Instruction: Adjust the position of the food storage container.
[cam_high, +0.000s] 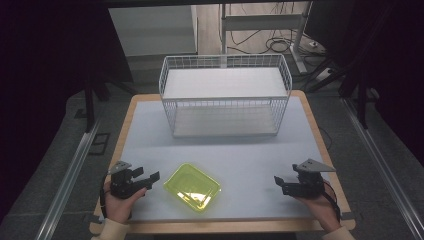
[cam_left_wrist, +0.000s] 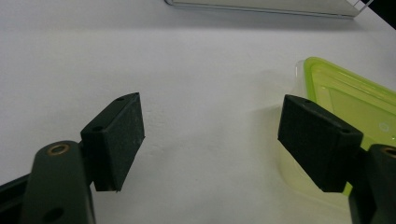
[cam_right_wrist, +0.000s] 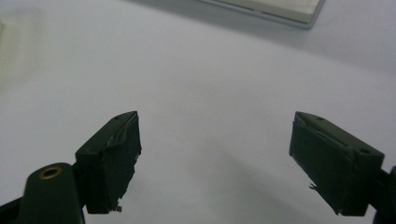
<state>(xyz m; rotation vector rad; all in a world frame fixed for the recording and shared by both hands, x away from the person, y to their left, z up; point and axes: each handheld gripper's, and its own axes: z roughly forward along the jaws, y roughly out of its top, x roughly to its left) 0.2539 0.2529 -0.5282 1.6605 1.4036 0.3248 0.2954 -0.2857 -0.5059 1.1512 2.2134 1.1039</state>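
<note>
A shallow yellow-green plastic container (cam_high: 192, 187) lies on the white table near the front edge, a little left of centre. My left gripper (cam_high: 151, 178) rests just to its left, open, with bare table between its pads. In the left gripper view the container (cam_left_wrist: 355, 100) sits beside and behind the right-hand pad (cam_left_wrist: 317, 142), apart from it or just touching; I cannot tell which. My right gripper (cam_high: 278, 183) stands open at the front right, well clear of the container, and the right gripper view (cam_right_wrist: 215, 158) has nothing between the pads.
A white wire basket (cam_high: 225, 95) with two shelf levels stands at the back centre of the table. The table's wooden rim (cam_high: 320, 135) frames the white top. Metal rails run along the floor on both sides.
</note>
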